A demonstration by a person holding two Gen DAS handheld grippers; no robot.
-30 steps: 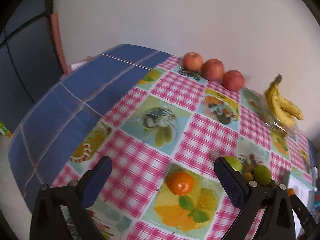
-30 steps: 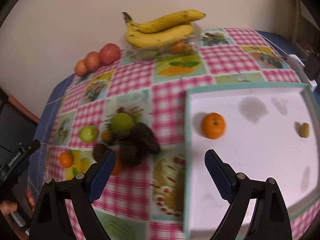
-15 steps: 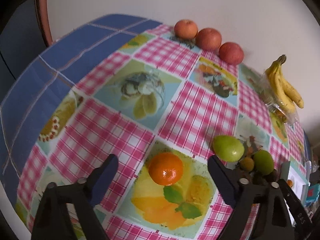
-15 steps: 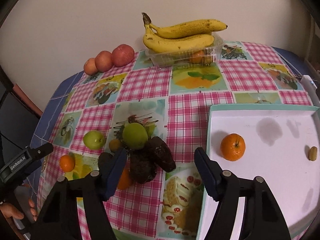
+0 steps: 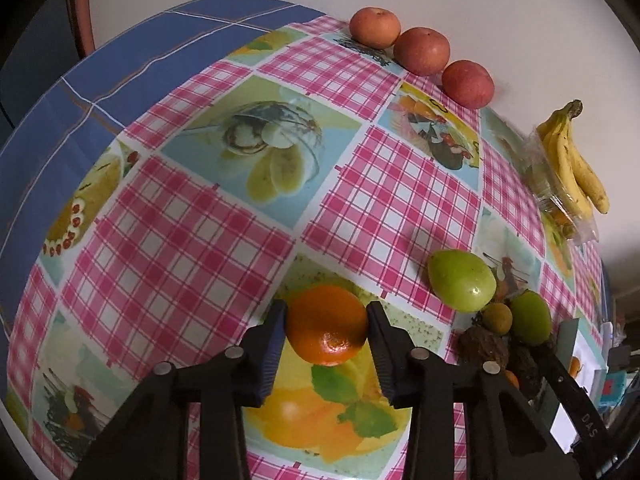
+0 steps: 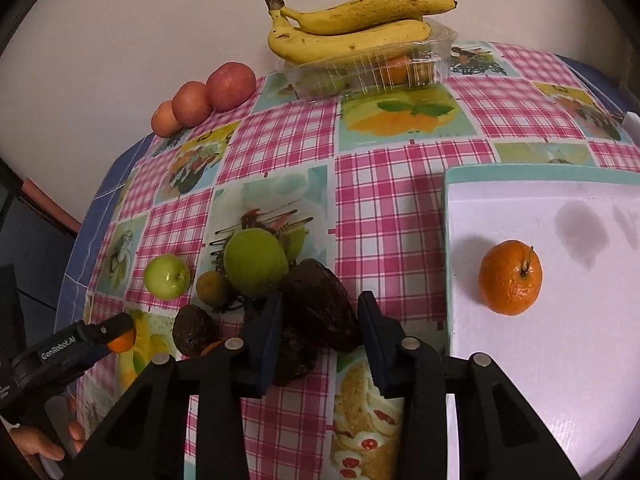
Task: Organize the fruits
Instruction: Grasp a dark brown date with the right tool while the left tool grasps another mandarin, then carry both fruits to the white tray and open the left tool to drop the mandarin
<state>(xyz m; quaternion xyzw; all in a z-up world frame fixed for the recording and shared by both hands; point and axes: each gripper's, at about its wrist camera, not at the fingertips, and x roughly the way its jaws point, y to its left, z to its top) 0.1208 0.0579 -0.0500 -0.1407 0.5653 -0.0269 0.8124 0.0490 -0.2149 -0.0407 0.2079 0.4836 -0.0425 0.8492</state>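
In the left wrist view, an orange tangerine (image 5: pixel 326 328) lies on the chequered tablecloth. My left gripper (image 5: pixel 326 314) is closing, with both blue pads against the tangerine's sides. In the right wrist view, a dark avocado (image 6: pixel 316 292) lies at the near edge of a fruit pile. My right gripper (image 6: pixel 320 308) is closing around it, its pads touching both sides. Another dark fruit (image 6: pixel 292 360) lies partly hidden under the avocado. To the right stands a white tray (image 6: pixel 540 172) with a teal rim, holding a second tangerine (image 6: pixel 510 278).
The pile also holds a large green fruit (image 6: pixel 254 262), a green apple (image 6: pixel 166 277), a small brown fruit (image 6: pixel 212 288) and a dark round fruit (image 6: pixel 194 334). Bananas (image 6: pixel 352 28) rest on a clear plastic box (image 6: pixel 372 68) by the wall. Three red apples (image 6: pixel 230 86) line the back edge.
Both grippers came down and narrowed from wide open. The left one now touches the tangerine; the right one moved left from the tray's edge onto the dark avocado.
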